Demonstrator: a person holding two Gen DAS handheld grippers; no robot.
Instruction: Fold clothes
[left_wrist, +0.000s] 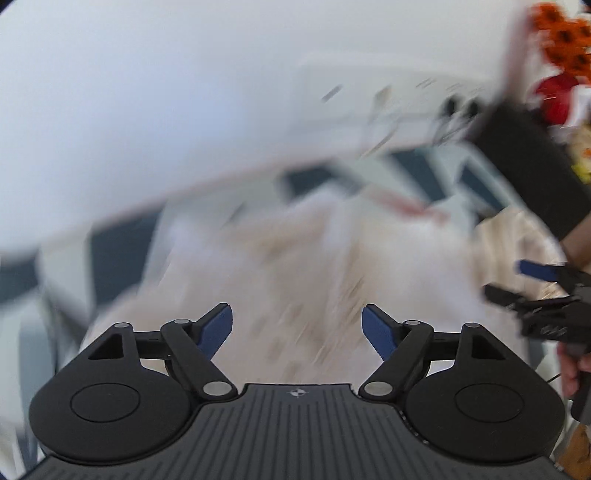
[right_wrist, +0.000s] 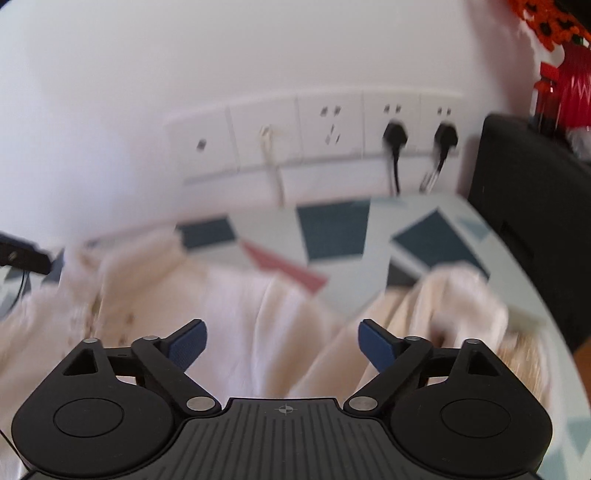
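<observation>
A cream garment (right_wrist: 258, 317) lies crumpled on a table with a blue, white and red geometric cloth (right_wrist: 332, 232). The right wrist view has a bunched part of it (right_wrist: 461, 306) at the right. My right gripper (right_wrist: 282, 341) hovers open just above the fabric, nothing between its fingers. The left wrist view is badly motion-blurred; the same cream garment (left_wrist: 295, 266) fills its middle. My left gripper (left_wrist: 297, 326) is open over it and holds nothing. The right gripper (left_wrist: 532, 284) shows at that view's right edge, held by a hand (left_wrist: 570, 369).
A white wall with a row of sockets (right_wrist: 314, 129) and two black plugs (right_wrist: 395, 134) stands behind the table. A black box (right_wrist: 532, 206) sits at the right, a red vase (right_wrist: 574, 92) with orange flowers beyond it. The table's edge curves down the right side.
</observation>
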